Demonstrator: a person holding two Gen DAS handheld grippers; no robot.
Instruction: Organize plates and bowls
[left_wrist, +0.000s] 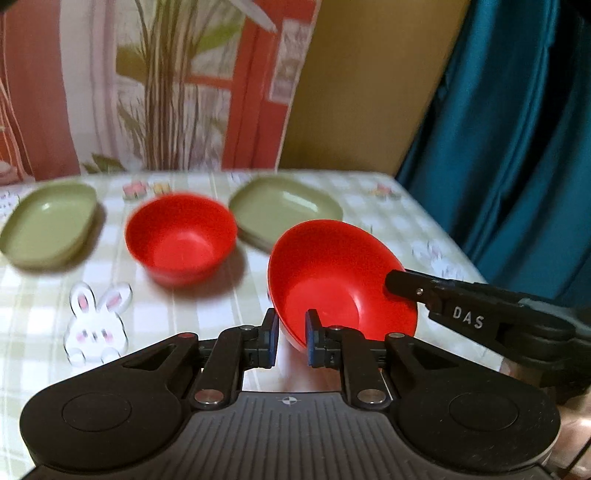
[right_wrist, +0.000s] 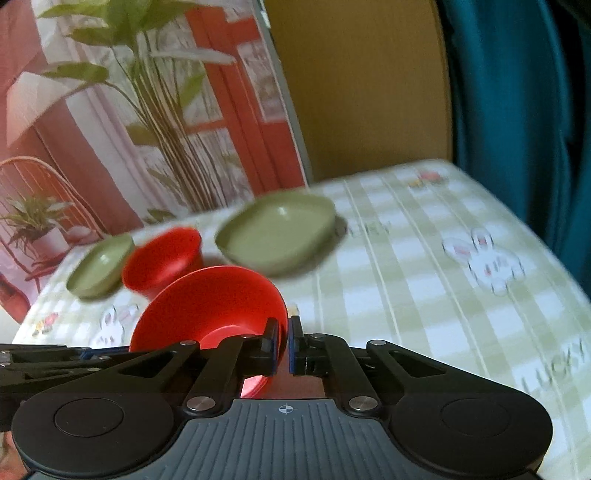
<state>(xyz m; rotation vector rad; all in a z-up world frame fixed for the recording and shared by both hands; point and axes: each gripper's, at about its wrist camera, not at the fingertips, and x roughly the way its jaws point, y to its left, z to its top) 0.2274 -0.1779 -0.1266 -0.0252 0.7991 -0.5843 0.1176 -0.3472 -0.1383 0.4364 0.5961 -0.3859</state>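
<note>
A red bowl (left_wrist: 332, 273) is held tilted above the table; it also shows in the right wrist view (right_wrist: 210, 306). My left gripper (left_wrist: 291, 339) grips its near rim, one pad inside, one outside. My right gripper (right_wrist: 288, 343) is shut on the bowl's rim and shows in the left wrist view (left_wrist: 406, 286) at the bowl's right rim. A second red bowl (left_wrist: 181, 236) stands upright on the table, also in the right wrist view (right_wrist: 162, 258). Two green plates lie behind, one left (left_wrist: 48, 225), one right (left_wrist: 284, 206).
The table (left_wrist: 406, 229) has a green checked cloth with rabbit prints. Its right edge runs beside a teal curtain (left_wrist: 517, 147). A printed backdrop with a plant (left_wrist: 166, 92) stands behind the far edge.
</note>
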